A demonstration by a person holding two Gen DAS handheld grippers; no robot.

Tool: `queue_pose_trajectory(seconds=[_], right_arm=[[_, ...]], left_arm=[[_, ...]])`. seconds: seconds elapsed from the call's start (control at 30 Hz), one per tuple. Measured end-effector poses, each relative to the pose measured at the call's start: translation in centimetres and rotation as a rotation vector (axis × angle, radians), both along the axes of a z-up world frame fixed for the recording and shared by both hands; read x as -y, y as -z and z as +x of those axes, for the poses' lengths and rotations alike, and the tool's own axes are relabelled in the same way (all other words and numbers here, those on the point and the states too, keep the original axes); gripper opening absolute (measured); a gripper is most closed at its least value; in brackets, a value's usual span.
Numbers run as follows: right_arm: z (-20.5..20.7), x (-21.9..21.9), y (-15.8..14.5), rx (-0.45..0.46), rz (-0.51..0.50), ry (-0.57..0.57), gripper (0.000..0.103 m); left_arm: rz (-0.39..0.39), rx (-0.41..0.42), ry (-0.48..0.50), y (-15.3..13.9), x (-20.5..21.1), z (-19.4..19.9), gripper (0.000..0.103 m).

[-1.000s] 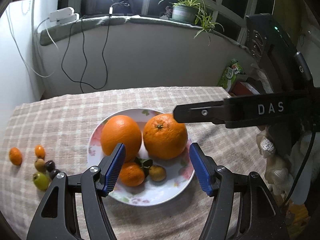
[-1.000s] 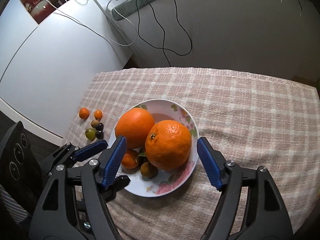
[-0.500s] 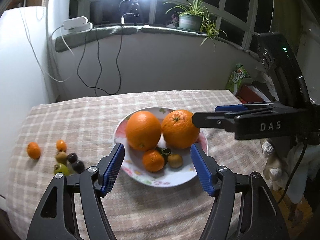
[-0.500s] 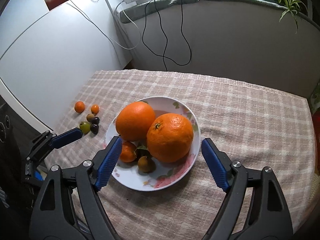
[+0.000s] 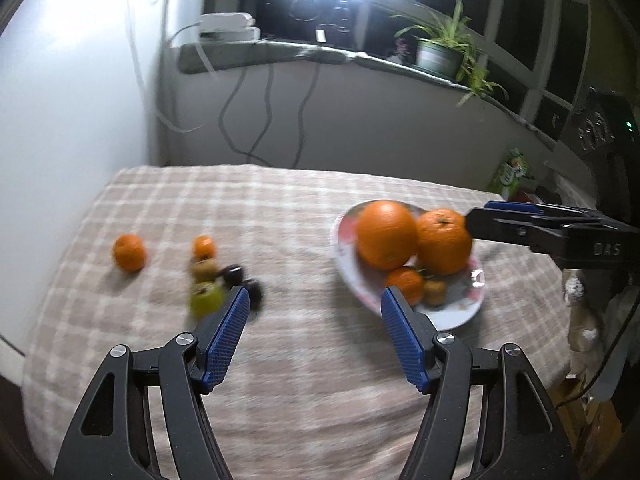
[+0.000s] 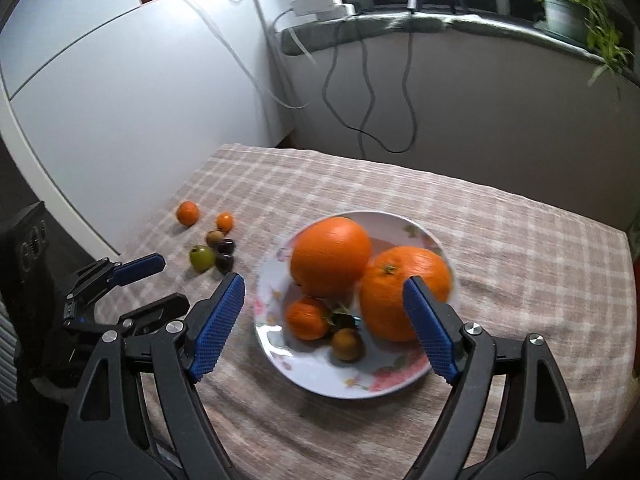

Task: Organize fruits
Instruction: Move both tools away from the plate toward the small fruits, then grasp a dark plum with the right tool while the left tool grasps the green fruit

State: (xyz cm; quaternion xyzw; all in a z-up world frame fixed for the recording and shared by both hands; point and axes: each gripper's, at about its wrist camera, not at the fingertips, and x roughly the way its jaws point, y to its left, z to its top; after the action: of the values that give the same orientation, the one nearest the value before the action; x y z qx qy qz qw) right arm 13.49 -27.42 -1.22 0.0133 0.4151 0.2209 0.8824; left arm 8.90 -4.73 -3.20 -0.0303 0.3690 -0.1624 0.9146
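A floral plate holds two big oranges, a small mandarin and a small brown fruit. Several small fruits lie loose on the checked cloth to the plate's left: a mandarin, a tiny orange one, a brown one, a green one and two dark ones. My left gripper is open and empty above the cloth between the loose fruits and the plate. My right gripper is open and empty above the plate's near side.
The checked tablecloth covers the table. A white cabinet stands at the left. A sill with cables and a potted plant runs behind. A green packet sits at the far right.
My left gripper has swung left, so the plate now sits at its right and the loose fruits near its left finger. My right gripper has pulled back and up slightly. Both stay open.
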Motion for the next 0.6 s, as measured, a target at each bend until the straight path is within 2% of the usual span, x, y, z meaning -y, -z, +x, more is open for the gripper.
queue_pose_trajectory(seconds=[0.2,0.33,0.47,0.6], right_arm=[[0.3,-2.6,0.1,-0.003,-0.006,-0.064,0.084],[0.6,-4.5,0.2,0.001,-0.018,-0.109,0.084],[0.5,-6.8,0.7,0.010,-0.050,-0.168,0.075],[0.2,-9.5,1.7,0.012,-0.099,-0.241,0.060]], left_arm=[[-0.043,-0.032,-0.060,1.2,-3.9,0.3,0.068],[-0.076,-0.063,-0.091,2.3,-5.9,0.7,0.062],[-0.097,-0.085,-0.099,3.4,-7.0,1.3,0.054],[-0.118,-0.100,-0.088,4.1,-7.4,2.1,0.046]])
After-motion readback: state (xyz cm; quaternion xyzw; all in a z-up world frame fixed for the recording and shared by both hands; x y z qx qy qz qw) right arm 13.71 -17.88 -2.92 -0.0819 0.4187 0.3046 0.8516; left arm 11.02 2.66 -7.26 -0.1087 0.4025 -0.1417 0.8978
